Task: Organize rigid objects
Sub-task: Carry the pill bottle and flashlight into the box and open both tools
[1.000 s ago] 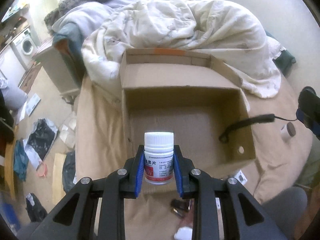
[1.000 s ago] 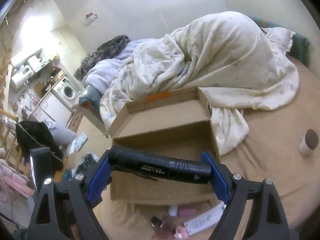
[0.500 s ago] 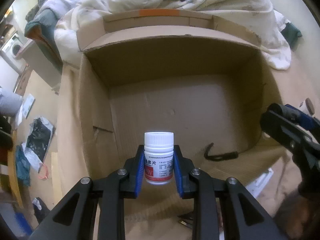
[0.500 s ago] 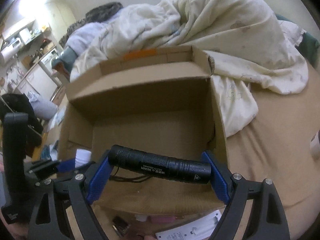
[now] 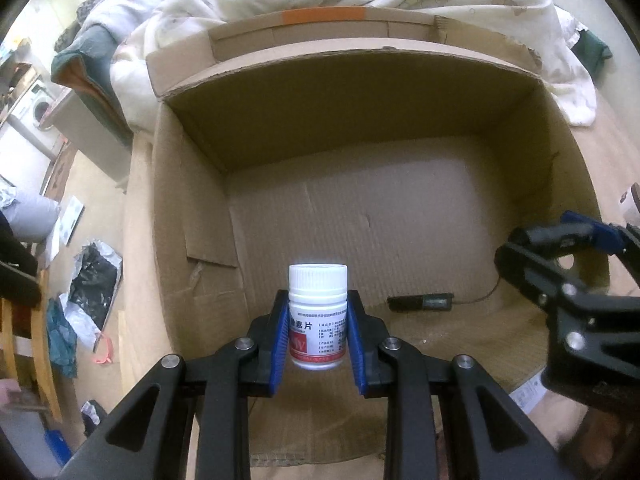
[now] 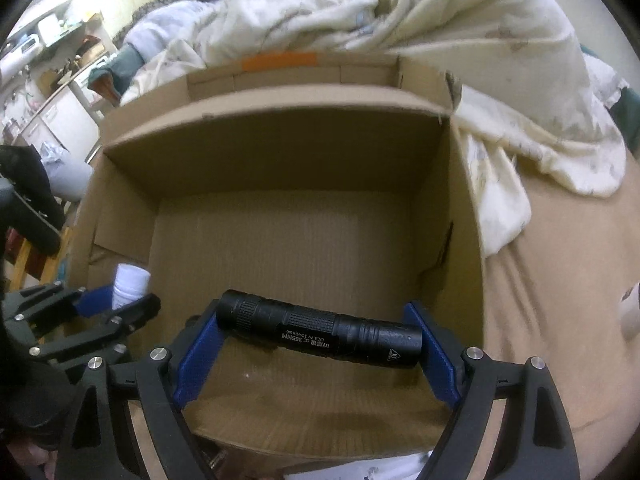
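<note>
My left gripper (image 5: 318,334) is shut on a white pill bottle (image 5: 317,316) with a red and white label, held upright over the near left part of an open cardboard box (image 5: 400,64). My right gripper (image 6: 316,344) is shut on a black flashlight (image 6: 320,328), gripped end to end and lying crosswise over the box (image 6: 280,116). The right gripper (image 5: 560,276) shows at the right in the left wrist view. The left gripper with the bottle (image 6: 130,284) shows at the left in the right wrist view. A small black device with a cord (image 5: 420,303) lies on the box floor.
The box stands on a tan bed sheet (image 6: 560,280). A crumpled white duvet (image 6: 440,20) lies behind and right of the box. A paper sheet (image 5: 532,392) lies by the box's near right corner. Clutter covers the floor (image 5: 88,280) left of the bed.
Both grippers have moved forward and down over the box, each keeping its object. The box fills more of both views, and the two grippers are closer together.
</note>
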### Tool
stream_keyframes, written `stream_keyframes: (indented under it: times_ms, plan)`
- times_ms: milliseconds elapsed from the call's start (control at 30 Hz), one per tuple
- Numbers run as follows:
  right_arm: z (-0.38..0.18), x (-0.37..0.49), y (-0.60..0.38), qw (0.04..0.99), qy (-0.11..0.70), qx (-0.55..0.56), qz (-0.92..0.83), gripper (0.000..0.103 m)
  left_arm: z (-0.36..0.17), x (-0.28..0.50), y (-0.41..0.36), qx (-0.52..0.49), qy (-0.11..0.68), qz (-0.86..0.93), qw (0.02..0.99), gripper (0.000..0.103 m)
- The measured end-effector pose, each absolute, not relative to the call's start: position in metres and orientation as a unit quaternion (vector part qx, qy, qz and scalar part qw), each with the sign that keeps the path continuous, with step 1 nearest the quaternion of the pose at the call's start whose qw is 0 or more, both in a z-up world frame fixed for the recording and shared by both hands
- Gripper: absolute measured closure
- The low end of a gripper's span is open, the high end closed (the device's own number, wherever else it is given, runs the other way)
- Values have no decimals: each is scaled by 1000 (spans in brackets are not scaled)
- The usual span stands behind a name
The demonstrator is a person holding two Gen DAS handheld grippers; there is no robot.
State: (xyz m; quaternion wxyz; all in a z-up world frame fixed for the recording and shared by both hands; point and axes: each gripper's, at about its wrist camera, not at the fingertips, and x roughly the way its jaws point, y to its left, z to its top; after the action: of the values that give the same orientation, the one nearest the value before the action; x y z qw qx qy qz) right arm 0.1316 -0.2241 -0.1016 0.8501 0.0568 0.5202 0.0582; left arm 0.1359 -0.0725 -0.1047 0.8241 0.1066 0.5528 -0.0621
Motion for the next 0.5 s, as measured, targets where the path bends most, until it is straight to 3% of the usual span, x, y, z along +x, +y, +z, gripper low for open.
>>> stream_keyframes:
  times_ms: [500]
  plan:
    - [-119, 132, -223, 836, 546, 38, 34, 10, -109, 136, -77, 114, 554, -66, 822, 79]
